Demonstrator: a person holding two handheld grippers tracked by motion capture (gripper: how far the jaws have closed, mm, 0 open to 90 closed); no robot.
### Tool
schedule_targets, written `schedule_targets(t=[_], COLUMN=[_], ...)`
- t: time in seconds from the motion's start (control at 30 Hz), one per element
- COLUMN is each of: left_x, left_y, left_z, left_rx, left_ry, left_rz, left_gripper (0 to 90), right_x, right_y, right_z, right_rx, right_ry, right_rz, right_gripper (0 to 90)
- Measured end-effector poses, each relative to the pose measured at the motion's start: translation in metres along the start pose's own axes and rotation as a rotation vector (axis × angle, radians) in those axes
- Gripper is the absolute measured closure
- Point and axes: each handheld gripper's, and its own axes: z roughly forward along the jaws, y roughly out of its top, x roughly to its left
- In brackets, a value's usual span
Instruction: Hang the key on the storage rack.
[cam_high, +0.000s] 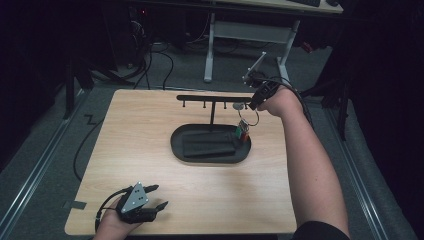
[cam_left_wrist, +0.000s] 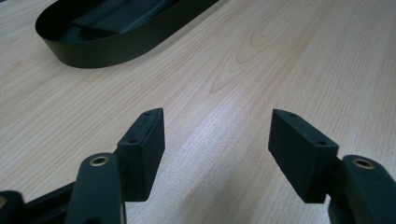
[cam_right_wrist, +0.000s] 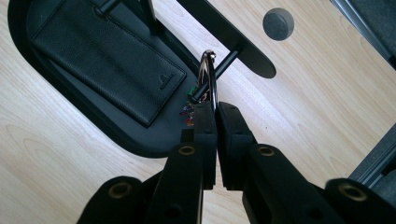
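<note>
A person's right arm stretches diagonally across the wooden table (cam_high: 150, 130), forearm bare, wrist raised at the far right end of a black hook rack (cam_high: 212, 98). The right gripper (cam_right_wrist: 215, 108) in that hand is clamped on a metal key ring (cam_right_wrist: 208, 77), its jaws pressed together with the ring's thin wire pinched edge-on between the pads. In the right gripper view the ring stands upright just against one of the rack's small pegs; whether it has passed over the peg cannot be told. Below the ring hangs a small tag (cam_high: 242, 131) with red and green on it, dangling over the right end of the black oval tray (cam_high: 177, 145) (any lettering on it is too small to read).

In the tray lies a black leather wallet (cam_right_wrist: 105, 56), stamped near one corner with a small embossed mark, unreadable.

At the table's near left corner the person's left hand rests low on the wood, holding the left gripper (cam_left_wrist: 217, 140) with jaws apart and nothing between them, pointed toward the tray.
</note>
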Motion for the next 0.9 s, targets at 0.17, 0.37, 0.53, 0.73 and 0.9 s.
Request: schedule_targets(t=[0.17, 0.37, 0.53, 0.73, 0.9], left_x=[0.000, 0.001, 0.000, 0.002, 0.001], left_y=[0.001, 0.001, 0.002, 0.002, 0.001], left_z=[0.002, 0.002, 0.002, 0.002, 0.002], left_rx=[0.002, -0.001, 0.000, -0.004, 0.007], left_ry=[-0.004, -0.006, -0.009, -0.004, -0.004], left_rz=[0.007, 0.003, 0.004, -0.007, -0.011], left_gripper=[36.9, 36.8, 36.7, 36.6, 36.5], right_x=[0.002, 0.012, 0.020, 0.028, 0.036], right_y=[0.002, -0.001, -0.013, -0.040, -0.061], right_z=[0.002, -0.012, -0.017, -0.018, -0.016], right_rx=[-0.016, -0.062, -0.081, -0.134, -0.186], right_ry=[-0.002, -0.023, -0.039, -0.053, -0.063], right_rz=[-0.018, -0.004, -0.006, 0.020, 0.051], right_gripper=[85.3, 76.0, 65.6, 53.9, 44.2])
